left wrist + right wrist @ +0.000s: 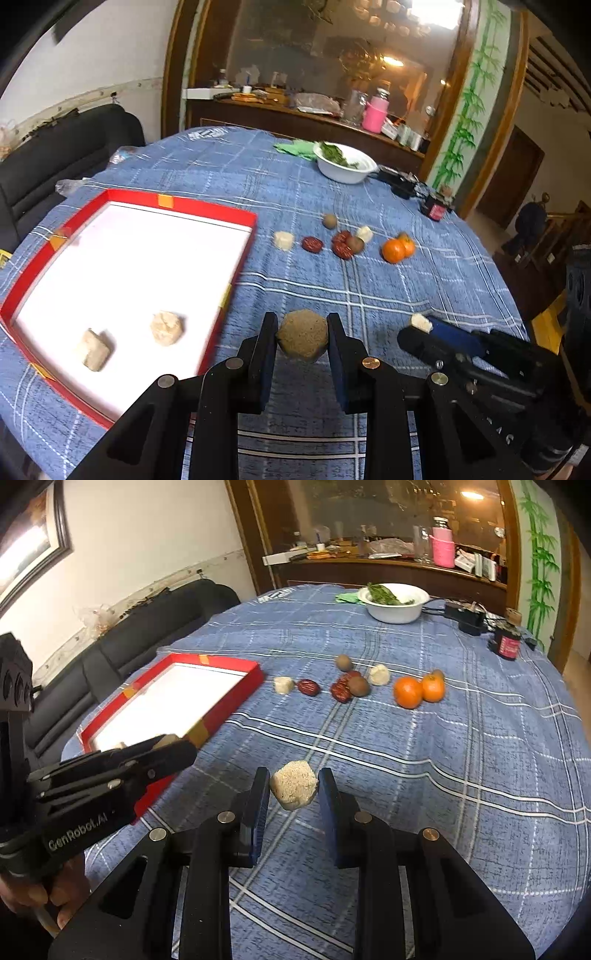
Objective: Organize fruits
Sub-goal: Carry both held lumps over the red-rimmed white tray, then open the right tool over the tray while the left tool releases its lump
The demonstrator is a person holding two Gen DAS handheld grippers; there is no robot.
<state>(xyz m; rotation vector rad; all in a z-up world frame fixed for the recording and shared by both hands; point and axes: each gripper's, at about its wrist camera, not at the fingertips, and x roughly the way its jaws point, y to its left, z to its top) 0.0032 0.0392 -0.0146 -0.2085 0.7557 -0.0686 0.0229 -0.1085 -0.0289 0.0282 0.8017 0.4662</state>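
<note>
My left gripper point(303, 324) is shut on a brown grainy lump point(303, 341), held above the blue cloth just right of the red tray point(192, 204). Two pale lumps point(167, 328) point(94, 350) lie on the tray's white floor. My right gripper point(293, 776) is shut on a paler grainy lump point(293, 790) above the cloth. In the right wrist view the left gripper point(173, 743) reaches over the tray's near corner point(207, 731). Farther back on the cloth lie two oranges point(408, 692), red dates point(308, 687), brown round fruits point(359, 686) and pale lumps point(283, 685).
A white bowl point(397, 614) with green leaves stands at the far side, with a dark jar point(509, 645) and black cables to its right. A black sofa point(110, 657) runs along the table's left. A hand point(44, 897) grips the left tool's handle.
</note>
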